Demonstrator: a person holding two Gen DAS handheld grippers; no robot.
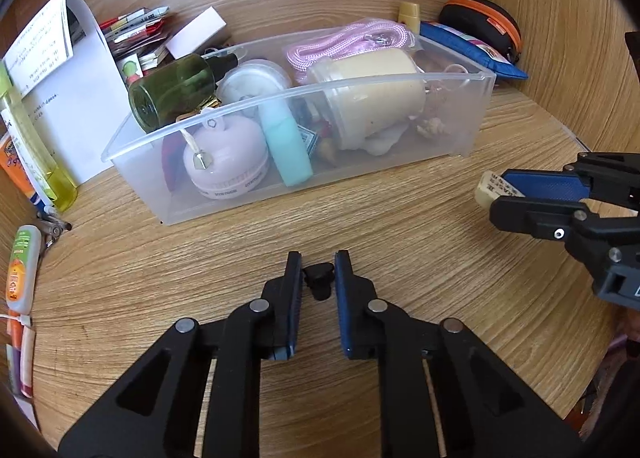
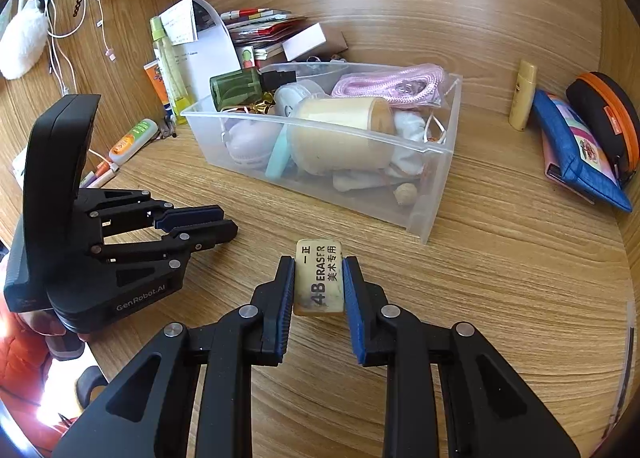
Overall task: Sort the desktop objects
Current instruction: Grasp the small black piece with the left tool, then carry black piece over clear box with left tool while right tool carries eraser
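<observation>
My left gripper (image 1: 318,258) hangs low over the wooden desk, its jaws closed on a small black piece (image 1: 319,281) that sits between the pads. In the right wrist view the left gripper (image 2: 228,221) is at the left, fingers together, and the black piece is hidden. My right gripper (image 2: 319,259) is shut on a cream eraser (image 2: 319,278) printed "4B ERASER". The left wrist view shows the right gripper (image 1: 498,192) at the right edge with the eraser (image 1: 486,188) sticking out of its tips. Beyond both stands a clear plastic bin (image 1: 472,78) filled with several small items.
The bin (image 2: 440,150) holds a green bottle (image 1: 172,90), a cream jar (image 1: 372,98) and a pink cord (image 1: 352,38). Papers (image 1: 68,70) and a yellow bottle (image 1: 36,150) stand at the left. A blue pouch (image 2: 576,150) and a black-and-orange case (image 2: 608,114) lie at the right. Wooden walls enclose the desk.
</observation>
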